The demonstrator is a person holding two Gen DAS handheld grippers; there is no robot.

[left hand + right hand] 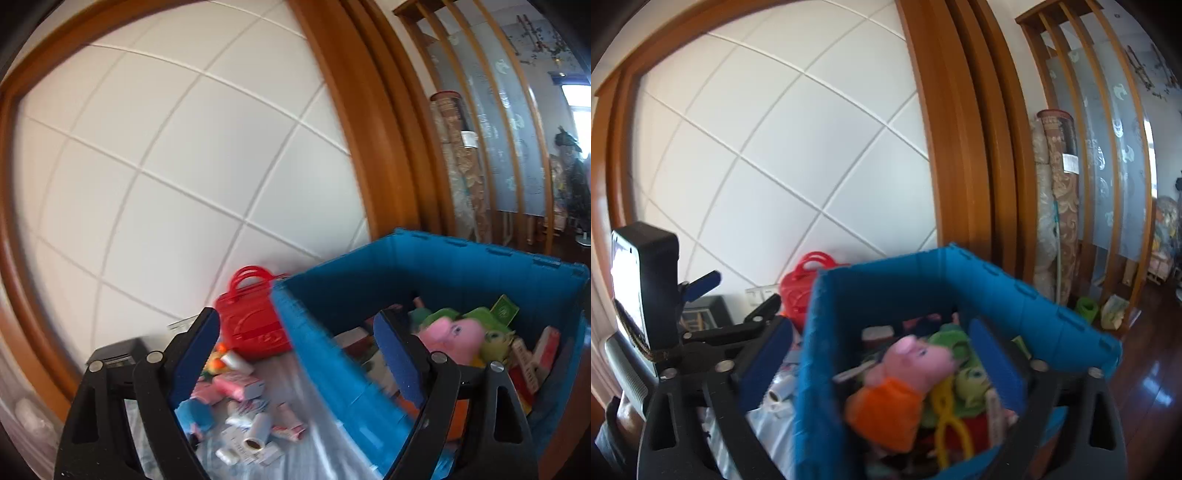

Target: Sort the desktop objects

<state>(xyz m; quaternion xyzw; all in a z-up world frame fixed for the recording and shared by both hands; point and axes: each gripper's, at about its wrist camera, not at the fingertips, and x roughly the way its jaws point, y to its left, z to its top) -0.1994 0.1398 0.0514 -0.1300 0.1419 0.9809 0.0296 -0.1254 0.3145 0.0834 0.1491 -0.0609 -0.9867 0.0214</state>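
I see the blue crate (1015, 295) as my landmark. My right gripper (882, 356) hangs over it with jaws wide and nothing between the pads; the pink pig plush (916, 363) lies inside among other toys. My left gripper (299, 354) straddles the crate's near wall, jaws wide and empty. The red toy bag (251, 328) stands just beside the crate.

Blue crate (1015, 295), holding a pink plush pig (923, 360) in an orange top, green soft toys (971, 380) and a yellow plastic piece (945, 417). Red toy handbag (255, 325) to the left. White wall panel (177, 147) with diagonal grid lines, framed in orange-brown wood (369, 129).
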